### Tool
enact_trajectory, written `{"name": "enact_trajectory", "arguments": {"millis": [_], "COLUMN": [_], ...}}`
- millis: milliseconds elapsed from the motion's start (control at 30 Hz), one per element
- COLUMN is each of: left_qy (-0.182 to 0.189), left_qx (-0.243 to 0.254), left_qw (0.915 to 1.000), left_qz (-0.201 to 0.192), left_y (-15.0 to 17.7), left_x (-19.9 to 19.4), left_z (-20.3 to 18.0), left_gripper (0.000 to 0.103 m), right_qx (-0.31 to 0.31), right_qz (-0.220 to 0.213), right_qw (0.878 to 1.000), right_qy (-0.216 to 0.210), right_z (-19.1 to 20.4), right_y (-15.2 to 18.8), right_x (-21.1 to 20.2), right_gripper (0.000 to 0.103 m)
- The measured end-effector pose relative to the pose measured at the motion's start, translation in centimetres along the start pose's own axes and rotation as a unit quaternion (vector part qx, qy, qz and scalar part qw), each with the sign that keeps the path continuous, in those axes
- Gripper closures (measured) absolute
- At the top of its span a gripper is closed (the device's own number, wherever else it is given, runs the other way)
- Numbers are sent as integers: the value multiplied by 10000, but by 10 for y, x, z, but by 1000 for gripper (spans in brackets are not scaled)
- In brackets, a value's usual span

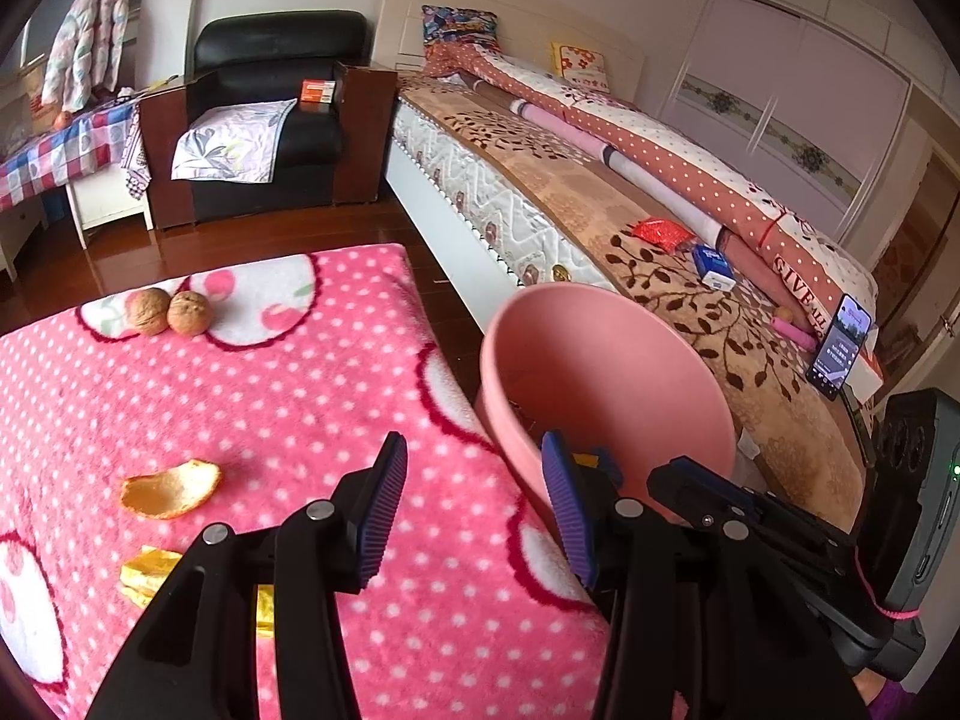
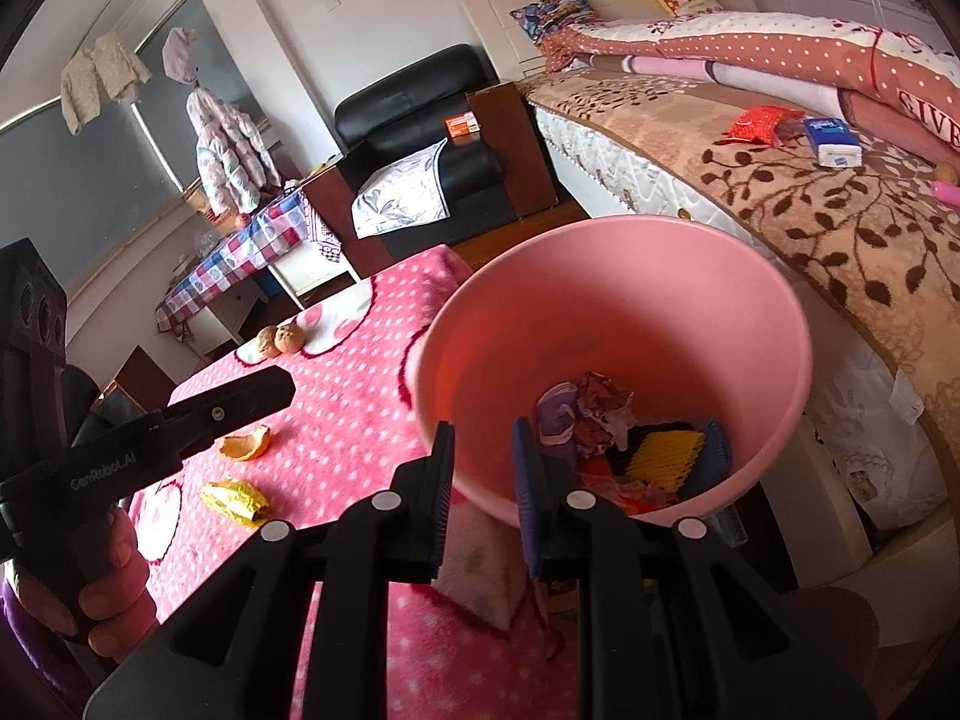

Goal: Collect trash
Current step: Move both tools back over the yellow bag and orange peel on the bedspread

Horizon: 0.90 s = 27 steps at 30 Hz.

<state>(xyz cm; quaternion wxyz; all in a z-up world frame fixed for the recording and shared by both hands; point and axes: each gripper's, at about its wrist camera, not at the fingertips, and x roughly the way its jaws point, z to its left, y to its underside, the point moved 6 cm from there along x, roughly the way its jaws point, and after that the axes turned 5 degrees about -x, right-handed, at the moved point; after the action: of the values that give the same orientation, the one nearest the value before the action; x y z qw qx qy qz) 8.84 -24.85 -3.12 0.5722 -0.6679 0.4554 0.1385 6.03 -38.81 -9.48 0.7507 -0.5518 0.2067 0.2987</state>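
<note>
My right gripper (image 2: 483,438) is shut on the near rim of a pink bin (image 2: 630,312), one finger inside and one outside. The bin holds crumpled paper (image 2: 603,414), a yellow foam net (image 2: 666,456) and other scraps. It hangs at the right edge of a pink dotted blanket (image 1: 270,420). My left gripper (image 1: 474,444) is open over the blanket with nothing between its fingers, just left of the bin (image 1: 600,360). An orange peel (image 1: 171,489) and a yellow wrapper (image 1: 147,579) lie to its left. Two walnuts (image 1: 168,312) sit at the far edge.
A bed (image 1: 570,210) runs along the right, with a red packet (image 1: 660,234), a blue tissue pack (image 1: 714,267) and a propped phone (image 1: 840,345) on it. A black armchair (image 1: 270,108) stands behind, across dark wooden floor (image 1: 240,240). A hand (image 2: 114,588) holds the left gripper.
</note>
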Motion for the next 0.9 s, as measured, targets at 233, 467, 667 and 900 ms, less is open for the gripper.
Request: {"name": "enact_trajectory", "arguments": {"millis": [233,467,667,900], "left_qy": [-108,-284,-445,-622], "left_qx": [-192,-459,-663,-871], "left_qw": [9997,9984,9966,9940], "left_qz": [-56,-155,-209,-215], "left_y": [5,11,17,28], "left_x": [-12,-27,-38,-47], "left_z": [23,54,80,109], "left_gripper": [57,54,54,54], "right_qx": [-153,-347,-498,-638], "right_qz": [50,124,213,341], "right_qw": [9999,9992,9983,9969], "right_qy": [-54,-151,-236,-319], "right_z": [17,37,53,67], "right_y": [4,9,16,25], "right_x": [0,2,5,9], "right_gripper": [83,83,83,83]}}
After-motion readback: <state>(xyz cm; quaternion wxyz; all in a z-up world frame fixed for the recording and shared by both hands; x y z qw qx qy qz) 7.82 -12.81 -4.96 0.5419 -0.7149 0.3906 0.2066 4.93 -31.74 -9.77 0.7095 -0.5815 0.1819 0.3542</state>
